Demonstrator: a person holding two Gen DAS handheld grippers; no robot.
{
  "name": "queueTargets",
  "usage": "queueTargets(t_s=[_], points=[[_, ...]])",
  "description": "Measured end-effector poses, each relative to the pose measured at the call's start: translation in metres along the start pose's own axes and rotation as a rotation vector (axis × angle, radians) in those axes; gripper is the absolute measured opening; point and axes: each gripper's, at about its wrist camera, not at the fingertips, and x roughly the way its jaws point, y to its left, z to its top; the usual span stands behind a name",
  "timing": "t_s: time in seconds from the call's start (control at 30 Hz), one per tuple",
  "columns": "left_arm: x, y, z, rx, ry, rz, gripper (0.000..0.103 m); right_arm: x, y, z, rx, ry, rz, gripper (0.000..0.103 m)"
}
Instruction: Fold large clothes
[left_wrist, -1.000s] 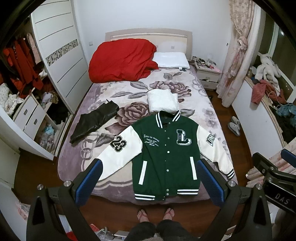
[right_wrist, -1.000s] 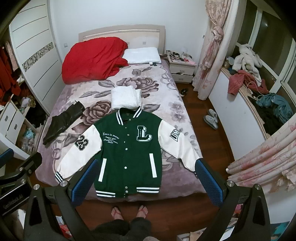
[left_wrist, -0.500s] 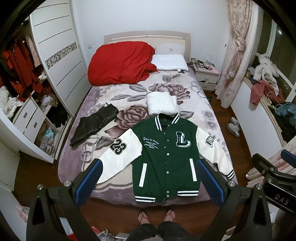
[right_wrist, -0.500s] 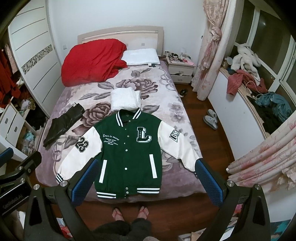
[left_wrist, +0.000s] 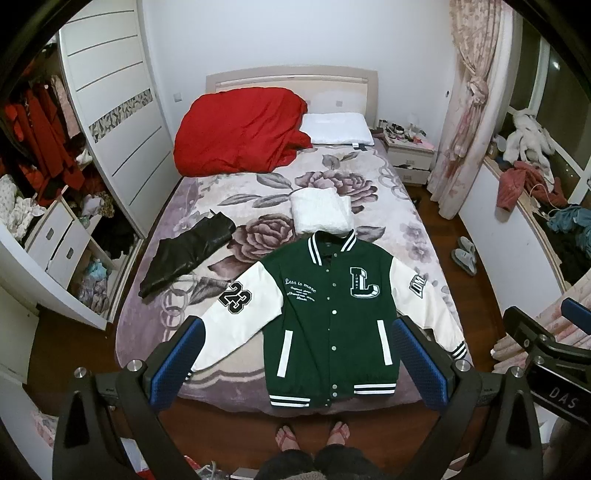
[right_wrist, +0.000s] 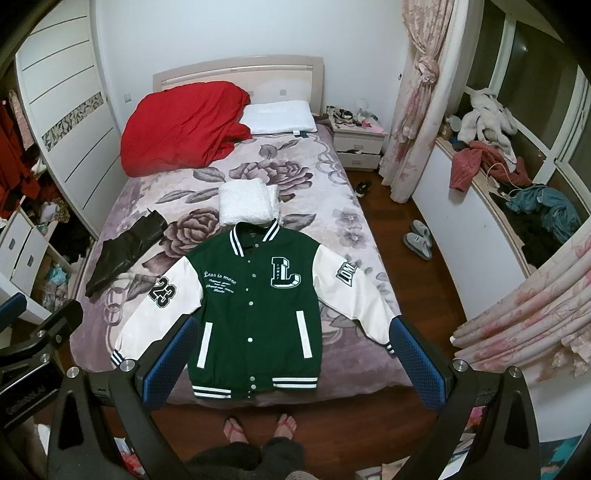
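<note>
Jacket position: the green varsity jacket with white leather-look sleeves (left_wrist: 332, 317) is laid flat, front up and snapped shut, at the near end of the floral purple-grey bed (left_wrist: 388, 192); the striped hem hangs at the near edge.
Long axis: collar far, hem near, so it runs straight away from the person; sleeves are splayed out and down to left and right.
Left hand-held gripper (left_wrist: 299, 365): jaws spread wide, nothing held, raised well above the jacket, which lies ahead and below.
Right hand-held gripper (right_wrist: 291, 362): likewise wide apart and empty, at similar height.
Nearer arm: judged by side only; the "23" sleeve (left_wrist: 236, 325) falls to the left one, the patch sleeve (right_wrist: 354, 295) to the right one.
Surroundings: a folded white fluffy textile (left_wrist: 320, 215) touches or just clears the collar; a black leather-look garment (left_wrist: 184, 254) lies well left; a red duvet (left_wrist: 240, 134) and white pillow (left_wrist: 338, 128) lie at the far end.
Obstruction: none seen over the sleeves.
Step judged: folding not yet begun.
</note>
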Motion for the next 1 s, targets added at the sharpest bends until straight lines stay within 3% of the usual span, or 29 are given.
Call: queueTargets(t_s=[0.5, 0.63, 0.73, 0.87, 0.9, 0.93, 1.0], points=[[0.004, -0.006, -0.011, 0.006, -0.013, -0.006, 0.103, -0.004, -0.002, 0.009, 0.006, -0.006, -0.003, 0.103], [0.036, -0.011, -0.003, 0.014, -0.014, 0.014, 0.103, 0.009, -0.009, 0.022, 0.060, -0.002, 0.018, 0.103], [0.078, -0.009, -0.005, 0.008, -0.026, 0.028, 0.103, 0.058, -0.025, 0.018, 0.155, 0.012, 0.049, 0.103], [0.151, -0.026, -0.007, 0.032, -0.008, 0.098, 0.103, 0.156, -0.080, 0.004, 0.359, 0.124, 0.008, 0.102], [0.172, -0.028, -0.013, 0.039, 0.006, 0.119, 0.103, 0.181, -0.098, -0.004, 0.408, 0.157, 0.008, 0.096], [0.193, -0.032, -0.017, 0.046, 0.025, 0.140, 0.103, 0.211, -0.120, -0.011, 0.453, 0.198, 0.002, 0.080], [0.236, -0.041, -0.025, 0.052, 0.073, 0.169, 0.103, 0.262, -0.155, -0.037, 0.515, 0.271, -0.048, 0.066]])
